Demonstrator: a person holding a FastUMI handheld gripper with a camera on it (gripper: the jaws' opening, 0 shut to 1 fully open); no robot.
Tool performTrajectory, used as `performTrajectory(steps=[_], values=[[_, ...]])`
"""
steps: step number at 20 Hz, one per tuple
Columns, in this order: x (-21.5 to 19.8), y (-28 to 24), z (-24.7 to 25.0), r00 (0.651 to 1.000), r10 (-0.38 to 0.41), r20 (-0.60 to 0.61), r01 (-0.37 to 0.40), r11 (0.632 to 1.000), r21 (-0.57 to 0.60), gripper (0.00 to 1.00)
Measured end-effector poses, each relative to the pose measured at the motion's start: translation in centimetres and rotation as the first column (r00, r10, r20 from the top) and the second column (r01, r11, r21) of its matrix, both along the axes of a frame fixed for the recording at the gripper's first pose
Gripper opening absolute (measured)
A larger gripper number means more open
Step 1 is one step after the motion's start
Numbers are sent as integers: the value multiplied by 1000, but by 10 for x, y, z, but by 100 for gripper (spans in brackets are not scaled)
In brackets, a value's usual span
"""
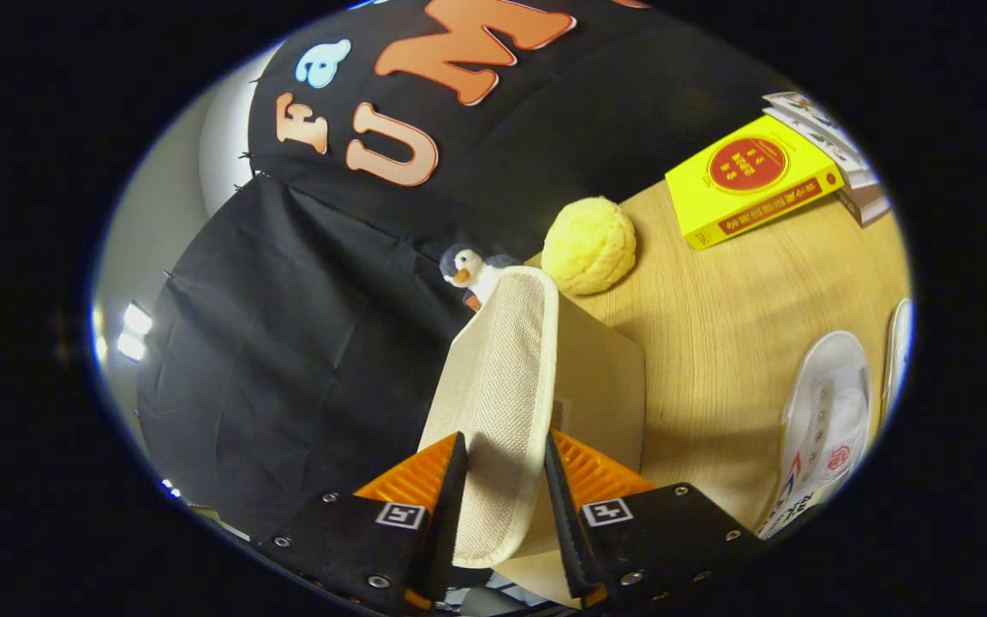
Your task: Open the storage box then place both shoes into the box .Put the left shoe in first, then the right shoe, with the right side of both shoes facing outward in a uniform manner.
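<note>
Nearest the lens, the tool has its two black fingers closed onto the beige woven lid flap of the storage box, one finger pressing on each face of the flap; orange ribbed plates sit behind the fingers, and each finger block carries a small square black-and-white marker. The flap stands raised on edge, running away from the fingers, with the tan side of the box just beside it resting on the light wooden desk. Beyond the flap's far end sits a small penguin plush toy, and next to it a round yellow knobbly ball. Farther across the desk lies a yellow book with a red circle and a red band bearing writing too small to make out, touching a stack of other books. A white canvas shoe lies on the desk well apart from the box, showing a small red round logo and blurred lettering near its sole; the edge of a second white shoe shows just past it.
</note>
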State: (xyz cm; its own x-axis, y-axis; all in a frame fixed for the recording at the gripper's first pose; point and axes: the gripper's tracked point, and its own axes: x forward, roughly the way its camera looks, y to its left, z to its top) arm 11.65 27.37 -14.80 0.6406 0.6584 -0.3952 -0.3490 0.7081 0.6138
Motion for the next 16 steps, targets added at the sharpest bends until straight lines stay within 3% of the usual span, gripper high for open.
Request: performTrajectory(steps=[1,2,4,8,16], values=[[0,1,16,1000,-14,21,13,1000,18,42],[-4,6,29,999,-20,41,18,999,36,24],[-9,16,49,997,-18,80,15,1000,27,12],[-16,46,84,990,-9,144,6,1000,18,7],[-32,142,143,956,52,288,-34,997,-67,9]])
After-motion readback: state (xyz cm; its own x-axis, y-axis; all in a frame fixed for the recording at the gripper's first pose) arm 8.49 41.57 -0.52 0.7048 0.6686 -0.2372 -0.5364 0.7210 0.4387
